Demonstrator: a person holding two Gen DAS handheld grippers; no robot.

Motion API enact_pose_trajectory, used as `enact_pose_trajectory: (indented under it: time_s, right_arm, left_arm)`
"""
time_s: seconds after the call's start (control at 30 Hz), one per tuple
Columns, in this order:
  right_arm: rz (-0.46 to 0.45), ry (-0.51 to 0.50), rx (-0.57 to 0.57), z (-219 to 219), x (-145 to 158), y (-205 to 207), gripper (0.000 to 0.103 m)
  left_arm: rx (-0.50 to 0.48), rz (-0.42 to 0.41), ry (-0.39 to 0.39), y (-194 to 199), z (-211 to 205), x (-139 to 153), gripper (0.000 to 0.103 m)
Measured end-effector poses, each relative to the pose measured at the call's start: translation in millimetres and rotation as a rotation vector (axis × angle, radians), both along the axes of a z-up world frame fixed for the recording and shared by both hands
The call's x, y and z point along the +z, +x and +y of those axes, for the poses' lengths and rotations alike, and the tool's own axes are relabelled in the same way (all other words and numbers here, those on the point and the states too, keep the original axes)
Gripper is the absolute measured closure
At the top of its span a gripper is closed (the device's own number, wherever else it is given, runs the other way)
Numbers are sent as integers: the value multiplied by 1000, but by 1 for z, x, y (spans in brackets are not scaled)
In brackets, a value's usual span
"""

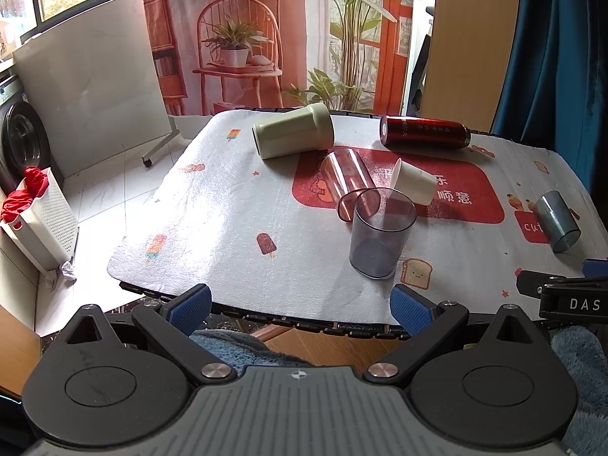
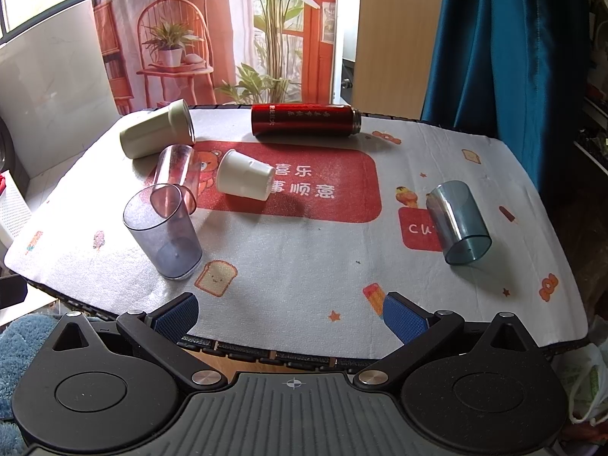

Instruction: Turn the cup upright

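The left gripper [image 1: 300, 306] is held at the near edge of the table, its blue-padded fingers [image 1: 189, 308] spread wide with nothing between them. The right gripper [image 2: 290, 314] is held the same way at the near edge, its fingers [image 2: 404, 321] likewise spread apart and empty.

A white printed mat with a red rectangular panel [image 2: 304, 243] is laid over the table. One smoky grey translucent plastic cup [image 2: 162, 231] is seen standing upright, mouth up, at about 10 o'clock from the right gripper; in the left wrist view this cup [image 1: 381, 232] is found at about 1 o'clock. Just behind it, a clear pink-tinted plastic cup [image 2: 178, 174] is lying on its side, its open rim close against the grey cup. A small white paper cup [image 2: 245, 175] is lying on its side on the red panel, at 3 o'clock from the pink cup.

A pale green cylindrical tumbler [image 2: 156, 133] is lying on its side at the far left of the mat, and a red metal flask [image 2: 304, 118] is lying on its side along the far edge. A blue-grey translucent plastic cup [image 2: 458, 224] is lying on its side at about 2 o'clock from the right gripper, well apart from the others.

A white perforated basket holding red cloth [image 1: 38, 212] is seen on the floor at 9 o'clock in the left wrist view.
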State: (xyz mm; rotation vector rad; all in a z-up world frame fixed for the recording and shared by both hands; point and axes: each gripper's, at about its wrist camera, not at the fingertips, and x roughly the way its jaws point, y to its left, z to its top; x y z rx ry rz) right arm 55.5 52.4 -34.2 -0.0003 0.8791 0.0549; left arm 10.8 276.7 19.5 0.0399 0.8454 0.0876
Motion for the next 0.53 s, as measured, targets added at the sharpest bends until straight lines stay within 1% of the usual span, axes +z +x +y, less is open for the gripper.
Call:
enact_pose_trajectory:
  time_s: [0.53]
  right_arm:
    - [0, 2, -1, -1, 1, 0, 0]
  left_arm:
    - [-4, -14, 3, -2, -2, 2, 2]
